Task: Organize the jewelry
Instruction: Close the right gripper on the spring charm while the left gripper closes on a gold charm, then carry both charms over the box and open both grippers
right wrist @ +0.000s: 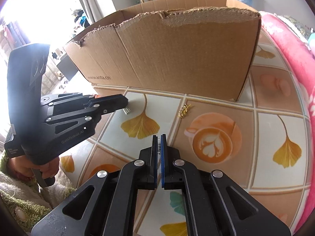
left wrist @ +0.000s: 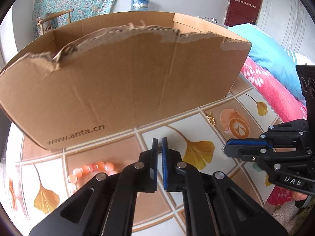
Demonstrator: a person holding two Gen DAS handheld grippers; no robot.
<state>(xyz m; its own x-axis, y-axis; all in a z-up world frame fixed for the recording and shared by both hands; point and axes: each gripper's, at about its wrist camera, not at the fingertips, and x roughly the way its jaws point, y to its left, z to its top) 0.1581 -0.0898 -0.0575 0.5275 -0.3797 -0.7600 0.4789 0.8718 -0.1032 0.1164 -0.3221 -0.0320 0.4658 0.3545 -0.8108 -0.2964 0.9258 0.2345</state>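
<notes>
My left gripper (left wrist: 159,140) is shut, and a small silver piece (left wrist: 159,149) shows between its blue pads. From the right wrist view, the left gripper (right wrist: 126,100) sits low over the table with that sparkly silver piece (right wrist: 127,110) at its tip. My right gripper (right wrist: 159,137) is shut on another small silver studded piece (right wrist: 159,145). In the left wrist view it (left wrist: 226,148) comes in from the right. A small gold chain (right wrist: 184,110) (left wrist: 210,119) lies on the table near the cardboard box (left wrist: 118,82) (right wrist: 177,55). A peach bead bracelet (left wrist: 92,168) lies left of the left gripper, partly hidden.
The open box with a torn front edge stands close behind both grippers. The table (right wrist: 226,108) wears a tiled cloth printed with ginkgo leaves and coffee cups. A pink floral blanket (left wrist: 275,90) and blue pillow border the right. A person's hand in a fuzzy sleeve (right wrist: 29,181) holds the left gripper.
</notes>
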